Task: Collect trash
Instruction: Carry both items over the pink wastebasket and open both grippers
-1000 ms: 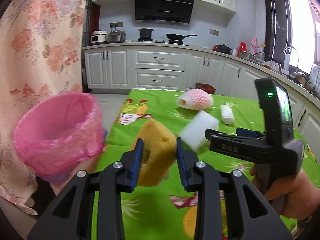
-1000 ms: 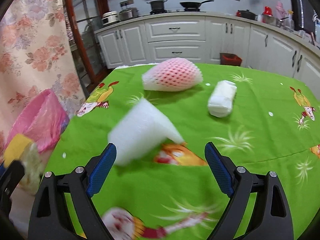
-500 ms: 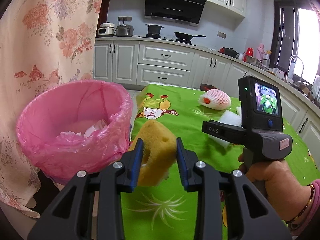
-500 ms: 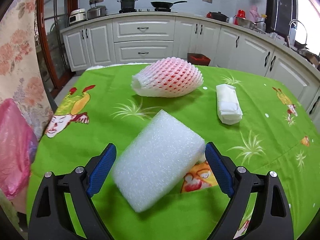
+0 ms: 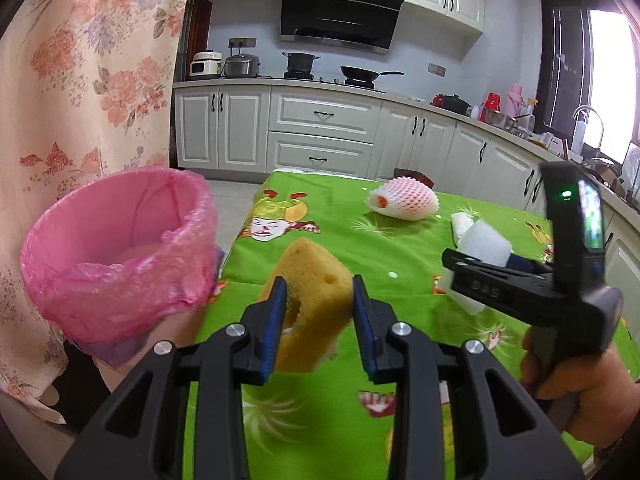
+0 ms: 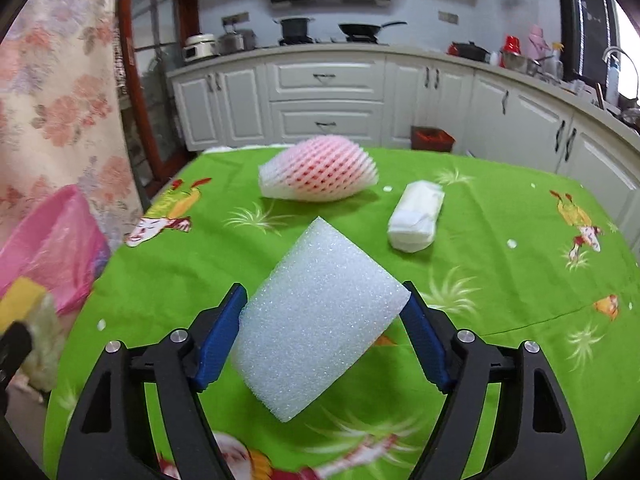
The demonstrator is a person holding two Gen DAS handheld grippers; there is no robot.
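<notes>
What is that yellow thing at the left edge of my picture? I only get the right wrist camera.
Observer: It's a yellow sponge. The left gripper has it pinched between its pads, up off the green tablecloth.
Operator: Is the pink bag open?
Observer: Yes. The left wrist view looks down into the pink-lined bin, and its mouth gapes wide just left of the sponge.
Operator: Who's holding my gripper?
Observer: A hand is wrapped round the handle of the right gripper. Its jaws are closing, with the white foam block between them.
</notes>
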